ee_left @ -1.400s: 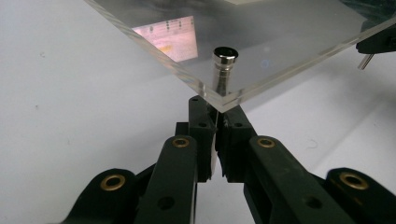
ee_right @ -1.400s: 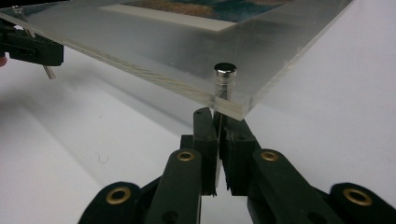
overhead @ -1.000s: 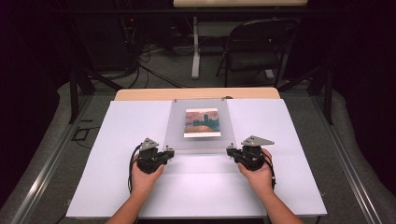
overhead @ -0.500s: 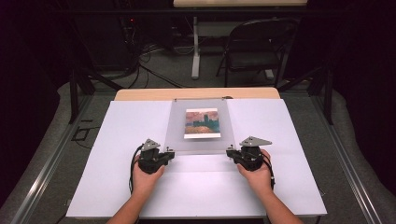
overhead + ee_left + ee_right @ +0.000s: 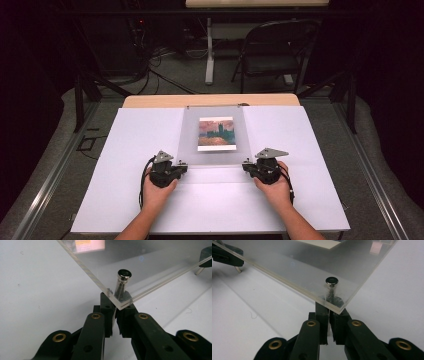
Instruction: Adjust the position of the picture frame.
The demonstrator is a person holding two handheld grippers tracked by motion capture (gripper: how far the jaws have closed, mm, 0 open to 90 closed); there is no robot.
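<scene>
Lying flat ahead of both grippers, the clear acrylic frame [image 5: 215,145] rests on the white table cover [image 5: 125,200], with a small painted picture [image 5: 216,134] of orange and teal tones sandwiched in its middle. It has two clear sheets stacked together, as the layered edge in the left gripper view [image 5: 130,298] shows. A metal standoff post [image 5: 122,282] passes through the near corner just above the left gripper's jaws, its round cap standing proud of the top sheet. That corner sits directly over the jaw tips, and the left gripper [image 5: 116,306] has its jaws drawn nearly together on the lower part of the post under the sheet, with only a thin slit between them.

At the other near corner a second metal post [image 5: 331,287] with a flat round cap [image 5: 331,280] rises just above the right gripper's jaws. The right gripper [image 5: 329,308] has its jaws pressed close around the base of this post beneath the corner, which overhangs the tips.

From the high view, the left gripper [image 5: 176,169] and right gripper [image 5: 251,167] point inward at the frame's two near corners, each held in a hand [image 5: 157,192], with the person's forearms coming in below. Beyond the jaws, past the frame's far edge, the wooden tabletop [image 5: 210,100] shows, and farther off a folding chair [image 5: 272,50] stands on the floor.
</scene>
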